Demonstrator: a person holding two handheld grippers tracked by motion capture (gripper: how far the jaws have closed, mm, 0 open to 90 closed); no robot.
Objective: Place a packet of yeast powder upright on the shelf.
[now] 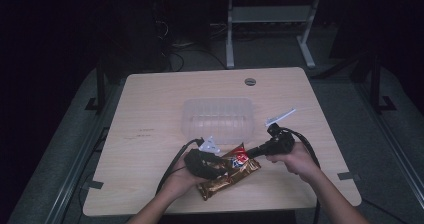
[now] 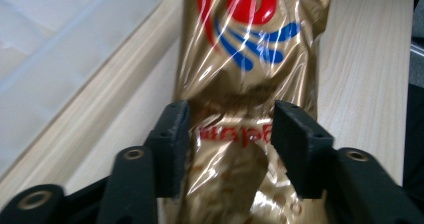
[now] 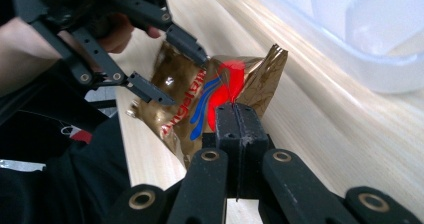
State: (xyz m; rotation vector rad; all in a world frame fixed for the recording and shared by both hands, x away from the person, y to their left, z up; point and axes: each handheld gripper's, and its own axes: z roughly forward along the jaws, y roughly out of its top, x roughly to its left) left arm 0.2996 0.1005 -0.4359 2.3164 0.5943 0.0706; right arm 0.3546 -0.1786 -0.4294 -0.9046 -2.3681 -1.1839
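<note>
A gold snack bag (image 1: 230, 171) with a red and blue logo lies slanted near the table's front edge, in front of a clear plastic tub (image 1: 217, 119). My left gripper (image 1: 226, 165) comes in from the left. In the left gripper view its jaws press in on both sides of the bag (image 2: 250, 44), which is narrower between the pads (image 2: 175, 144). My right gripper (image 1: 246, 156) reaches in from the right. In the right gripper view it (image 3: 235, 114) is shut, pinching the bag's film (image 3: 200, 99) at the red logo. The left gripper (image 3: 182, 76) shows there too, astride the bag.
The wooden table (image 1: 150, 109) has a round cable grommet (image 1: 250, 81) at the back. A small white piece (image 1: 280, 116) lies right of the tub. The tub's rim (image 3: 360, 34) is close beyond the bag. Dark floor and desk legs surround the table.
</note>
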